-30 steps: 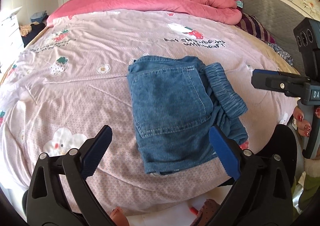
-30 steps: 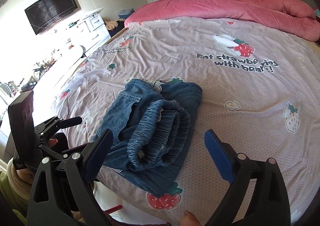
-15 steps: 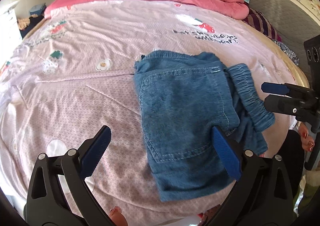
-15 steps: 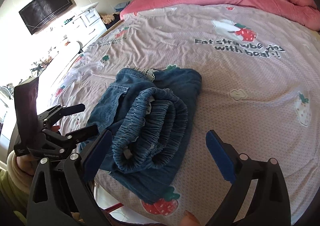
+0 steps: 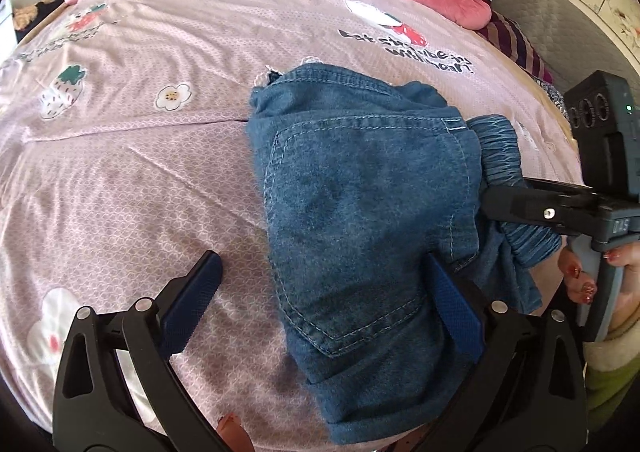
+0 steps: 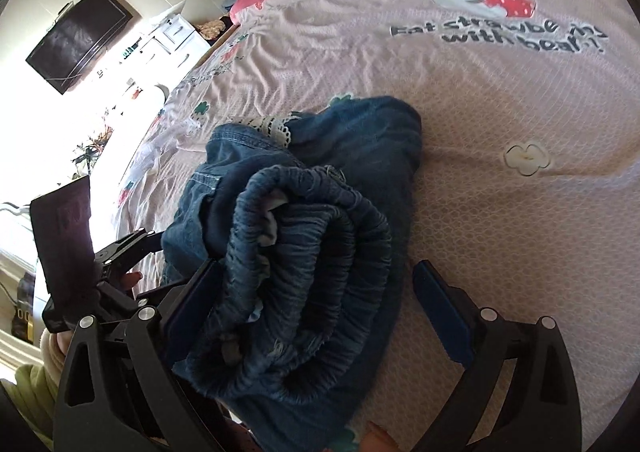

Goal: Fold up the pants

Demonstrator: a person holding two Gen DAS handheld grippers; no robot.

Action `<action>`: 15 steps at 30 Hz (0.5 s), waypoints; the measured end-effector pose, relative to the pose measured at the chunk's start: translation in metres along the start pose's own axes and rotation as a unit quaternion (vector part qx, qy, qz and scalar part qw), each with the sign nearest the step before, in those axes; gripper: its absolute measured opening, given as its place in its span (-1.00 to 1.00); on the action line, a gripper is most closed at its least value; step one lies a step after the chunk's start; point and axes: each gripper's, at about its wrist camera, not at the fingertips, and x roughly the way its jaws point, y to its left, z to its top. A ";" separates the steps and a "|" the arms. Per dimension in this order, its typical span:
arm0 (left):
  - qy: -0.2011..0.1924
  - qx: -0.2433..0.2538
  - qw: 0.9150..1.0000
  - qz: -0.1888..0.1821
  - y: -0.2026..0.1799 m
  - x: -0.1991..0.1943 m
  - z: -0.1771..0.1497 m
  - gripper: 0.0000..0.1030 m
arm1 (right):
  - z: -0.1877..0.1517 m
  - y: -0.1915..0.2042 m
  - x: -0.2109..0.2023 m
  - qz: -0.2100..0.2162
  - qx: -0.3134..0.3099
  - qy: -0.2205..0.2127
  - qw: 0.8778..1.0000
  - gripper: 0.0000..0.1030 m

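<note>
A: Left wrist view first. What's there?
B: The folded denim pants [image 5: 360, 219] lie right of centre on the pink bedsheet [image 5: 132, 155]. The left gripper [image 5: 320, 304] is spread wide at the bottom, its right pad on the denim, nothing clamped. The right gripper [image 5: 520, 203] enters from the right edge; whether it's spread or clamped I cannot tell here.
A: And the right wrist view?
B: The pants [image 6: 312, 252] fill the lower centre, elastic waistband bunched toward the camera. The right gripper [image 6: 320, 304] is spread around that waistband, not pinching. The left gripper [image 6: 132, 248] sits at the left edge.
</note>
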 end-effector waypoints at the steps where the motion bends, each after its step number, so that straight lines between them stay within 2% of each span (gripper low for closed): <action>1: 0.000 0.001 1.000 -0.001 -0.001 0.001 0.001 0.83 | 0.001 0.002 0.001 0.002 -0.004 -0.001 1.000 0.71; 4: 0.002 0.004 1.000 -0.005 -0.003 0.003 0.001 0.80 | 0.002 0.003 0.006 0.005 -0.009 0.003 1.000 0.43; 5: 0.002 0.006 1.000 -0.008 -0.005 0.004 0.001 0.71 | 0.001 0.004 0.007 0.003 -0.010 0.002 1.000 0.36; 7: 0.003 0.009 1.000 -0.022 -0.008 0.005 0.002 0.46 | 0.000 0.002 0.006 0.000 -0.007 -0.003 1.000 0.11; 9: 0.003 0.015 0.999 -0.030 -0.013 0.005 0.003 0.11 | -0.001 0.005 0.001 -0.007 -0.018 -0.014 1.000 -0.02; 15: -0.014 0.040 0.999 -0.022 -0.025 -0.007 0.012 -0.32 | -0.002 0.028 -0.015 -0.035 -0.070 -0.053 0.996 -0.25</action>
